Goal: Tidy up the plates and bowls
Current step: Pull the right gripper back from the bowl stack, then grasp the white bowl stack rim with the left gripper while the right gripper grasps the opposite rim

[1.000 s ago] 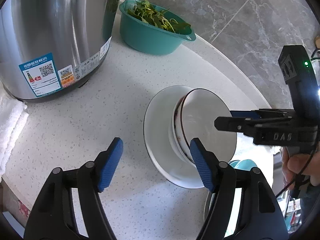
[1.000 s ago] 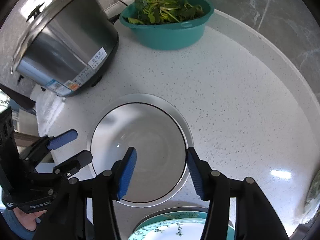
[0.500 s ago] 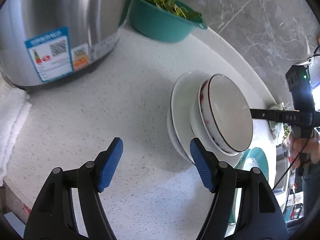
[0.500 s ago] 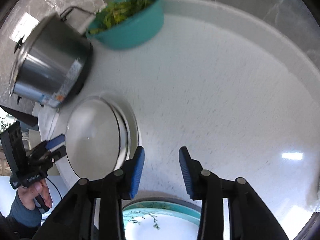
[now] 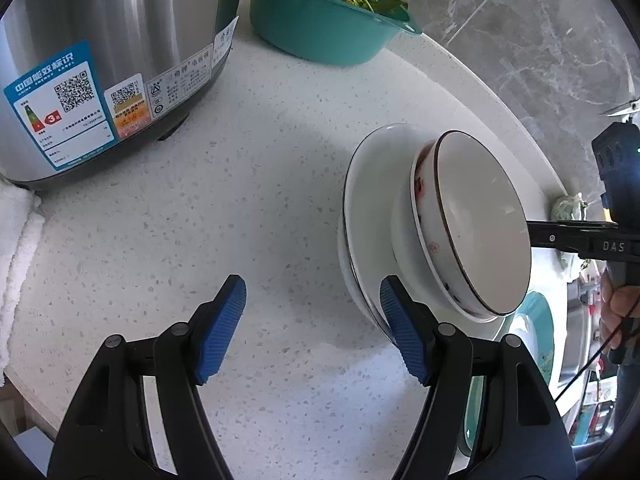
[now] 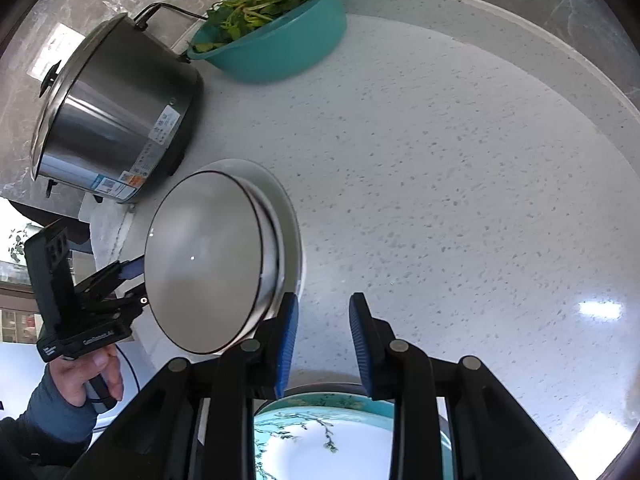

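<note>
A white bowl with a dark rim (image 5: 476, 224) sits nested in a stack of white dishes on a wide white plate (image 5: 372, 184) on the speckled counter; the stack also shows in the right wrist view (image 6: 208, 256). My left gripper (image 5: 312, 328) is open and empty, its right pad beside the stack's near edge. My right gripper (image 6: 322, 344) is open with a narrow gap and empty, just right of the stack. A teal-rimmed plate with a plant pattern (image 6: 320, 436) lies under my right gripper.
A large steel cooker (image 5: 108, 52) stands at the back left. A teal basin of greens (image 5: 320, 20) is behind it against the grey marble wall. A white cloth (image 5: 16, 248) lies at the counter's left edge. The counter's curved rim (image 6: 520, 28) runs along the wall.
My right gripper has let go of the bowl, drawn back to the right of the stack and narrowed. The bowl now rests on the stack. My left gripper shifted slightly.
</note>
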